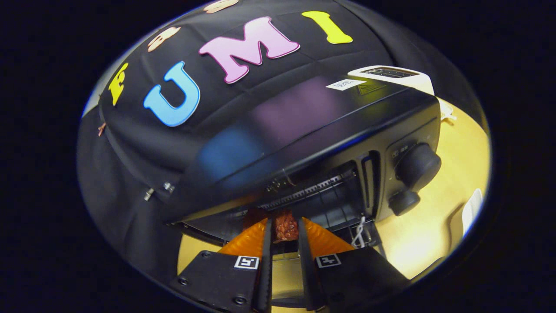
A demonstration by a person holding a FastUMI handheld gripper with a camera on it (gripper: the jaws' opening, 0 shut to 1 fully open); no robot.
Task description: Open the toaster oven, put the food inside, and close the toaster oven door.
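Toaster oven [304,143]: on bench [417,234], door down, cavity exposed; opening step judged complete.
Food [285,226]: reddish-brown piece, pinched between both fingers of claw [284,232], at the oven mouth before the rack [317,193].
Outstanding: release inside, close door.

The food [285,226] between the fingers [251,240] is half hidden, its sides and lower part covered by them. The toaster oven [304,130] hides its own left end; its cavity is dark toward the back. The small marks above its upper knob [418,166] are too small to tell. A white toaster [404,76] stands mostly hidden behind it.
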